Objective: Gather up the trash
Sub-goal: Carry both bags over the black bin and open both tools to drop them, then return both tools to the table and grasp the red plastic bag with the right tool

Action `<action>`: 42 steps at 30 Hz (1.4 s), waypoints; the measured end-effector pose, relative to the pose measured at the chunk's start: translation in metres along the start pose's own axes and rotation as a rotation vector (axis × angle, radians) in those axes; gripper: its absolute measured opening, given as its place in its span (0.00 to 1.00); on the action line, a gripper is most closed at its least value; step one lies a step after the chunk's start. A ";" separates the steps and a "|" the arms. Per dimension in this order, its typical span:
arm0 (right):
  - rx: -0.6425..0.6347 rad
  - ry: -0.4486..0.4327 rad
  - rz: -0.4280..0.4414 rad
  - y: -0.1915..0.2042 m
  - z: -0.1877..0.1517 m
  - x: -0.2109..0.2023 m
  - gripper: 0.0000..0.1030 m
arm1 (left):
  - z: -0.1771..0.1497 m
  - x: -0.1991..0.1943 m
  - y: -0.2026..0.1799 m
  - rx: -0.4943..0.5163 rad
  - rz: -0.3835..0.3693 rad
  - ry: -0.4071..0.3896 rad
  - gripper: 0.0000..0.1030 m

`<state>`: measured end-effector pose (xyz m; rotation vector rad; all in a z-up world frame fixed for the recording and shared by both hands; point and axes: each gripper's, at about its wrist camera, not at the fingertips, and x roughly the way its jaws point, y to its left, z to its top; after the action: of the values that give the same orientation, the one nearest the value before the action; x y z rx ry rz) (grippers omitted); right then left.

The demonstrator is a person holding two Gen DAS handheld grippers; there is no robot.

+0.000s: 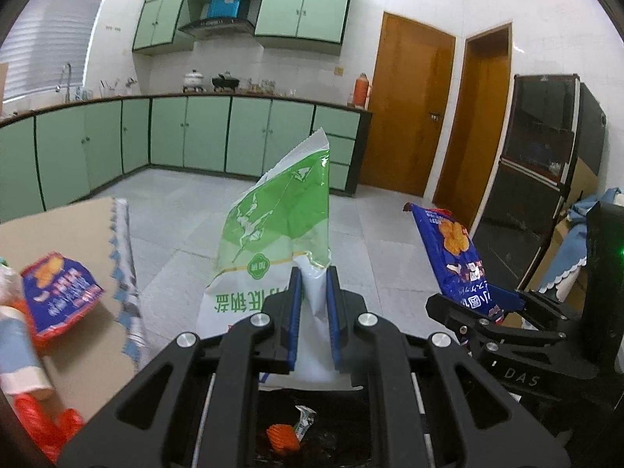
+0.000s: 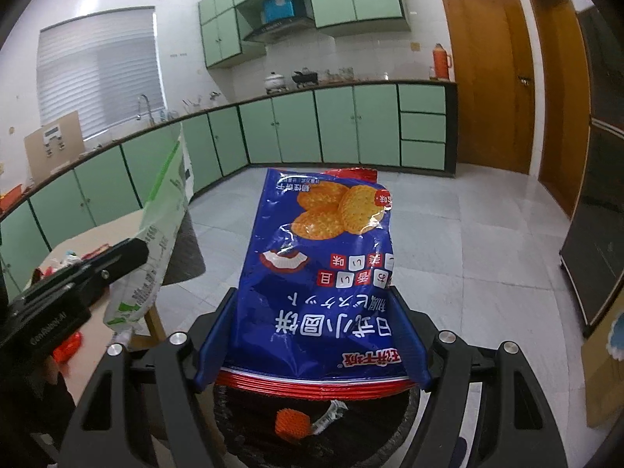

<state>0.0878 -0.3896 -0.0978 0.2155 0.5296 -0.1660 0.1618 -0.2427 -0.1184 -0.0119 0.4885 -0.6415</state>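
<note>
My left gripper (image 1: 315,277) is shut on the lower edge of a green and white salt bag (image 1: 273,218), which stands upright between its blue pads. My right gripper (image 2: 312,292) is shut on a blue biscuit bag (image 2: 323,265), its jaws wide across the bag's width. Both bags hang over a black bin (image 1: 343,425) that holds an orange piece (image 1: 282,437) and a small wrapper (image 1: 304,423). The right wrist view shows the same bin (image 2: 405,405) beneath the biscuit bag, and the left gripper (image 2: 132,251) with its salt bag (image 2: 163,214) to the left.
A brown table (image 1: 78,355) on the left carries another blue snack bag (image 1: 58,292) and red wrappers (image 1: 43,425). Green cabinets (image 1: 206,136) line the far wall. Wooden doors (image 1: 405,109) and a black cabinet (image 1: 538,156) stand to the right.
</note>
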 end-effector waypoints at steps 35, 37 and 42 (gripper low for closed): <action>-0.004 0.086 -0.031 -0.011 -0.015 0.046 0.86 | -0.006 0.024 0.022 -0.030 0.053 0.110 0.33; -0.016 0.070 -0.028 -0.006 -0.011 0.039 0.86 | -0.002 0.015 0.024 -0.026 0.063 0.095 0.35; -0.028 0.039 -0.002 0.013 -0.003 0.023 0.86 | 0.007 -0.019 0.041 -0.027 0.106 0.054 0.41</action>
<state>0.1086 -0.3786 -0.1098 0.1913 0.5707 -0.1564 0.1752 -0.1996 -0.1106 0.0053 0.5464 -0.5327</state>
